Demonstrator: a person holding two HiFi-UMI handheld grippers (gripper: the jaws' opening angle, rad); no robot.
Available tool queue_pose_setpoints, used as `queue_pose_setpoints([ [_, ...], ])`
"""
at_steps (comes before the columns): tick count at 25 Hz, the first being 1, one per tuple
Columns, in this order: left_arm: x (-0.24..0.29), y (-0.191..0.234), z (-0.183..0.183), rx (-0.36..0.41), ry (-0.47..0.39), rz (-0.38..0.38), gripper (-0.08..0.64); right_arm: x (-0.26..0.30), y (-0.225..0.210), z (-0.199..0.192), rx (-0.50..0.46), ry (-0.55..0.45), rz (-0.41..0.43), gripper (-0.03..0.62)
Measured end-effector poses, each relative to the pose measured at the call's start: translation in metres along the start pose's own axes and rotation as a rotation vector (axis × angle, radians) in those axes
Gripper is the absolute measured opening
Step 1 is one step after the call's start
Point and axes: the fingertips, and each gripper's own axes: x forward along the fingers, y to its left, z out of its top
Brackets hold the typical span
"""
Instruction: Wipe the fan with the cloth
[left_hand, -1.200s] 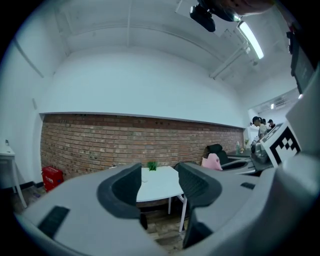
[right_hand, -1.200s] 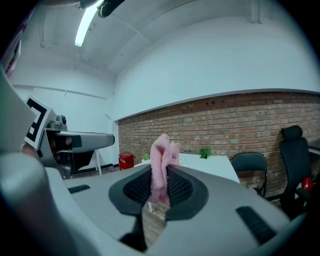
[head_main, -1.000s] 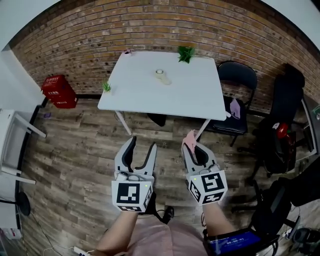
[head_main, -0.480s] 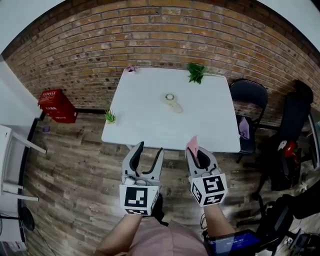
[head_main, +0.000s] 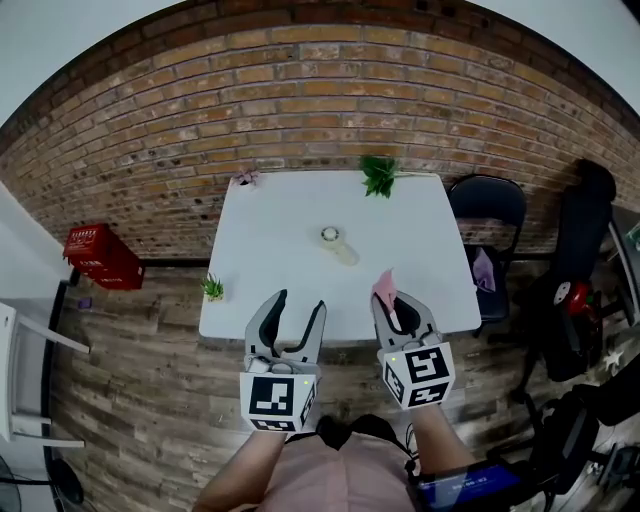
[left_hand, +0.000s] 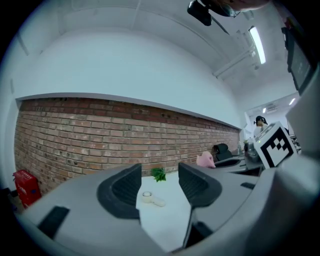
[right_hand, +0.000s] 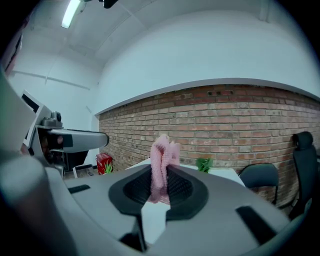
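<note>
Now | left hand-held gripper (head_main: 299, 305): jaws apart, empty | right hand-held gripper (head_main: 398, 308): clamped on pink cloth (head_main: 383, 288)

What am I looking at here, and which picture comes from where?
A person, no robot, holds a two-jaw gripper in each hand. The head view looks down from a camera on the person's head; the other two ride on the grippers and look along their jaws. On the white table are a small white fan and, at the far edge, a green plant. The left gripper is open and empty. The right gripper is shut on a pink cloth.
</note>
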Motion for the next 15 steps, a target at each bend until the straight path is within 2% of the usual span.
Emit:
queue_pose_setpoints([
  [4, 0.026, -0.009, -0.013, -0.009, 0.032, -0.031, 0.227, 0.014, -0.024, -0.006, -0.008, 0.022, -0.015, 0.059],
  [8, 0.057, -0.011, -0.03, -0.014, 0.078, -0.026, 0.227, 0.037, -0.053, -0.019, 0.01, 0.051, -0.004, 0.06],
  [12, 0.095, -0.004, -0.038, -0.012, 0.109, 0.011, 0.227, 0.076, -0.078, -0.032, 0.016, 0.076, 0.037, 0.06],
  [15, 0.121, 0.007, -0.04, -0.002, 0.124, 0.073, 0.228, 0.107, -0.095, -0.033, 0.016, 0.078, 0.087, 0.06],
])
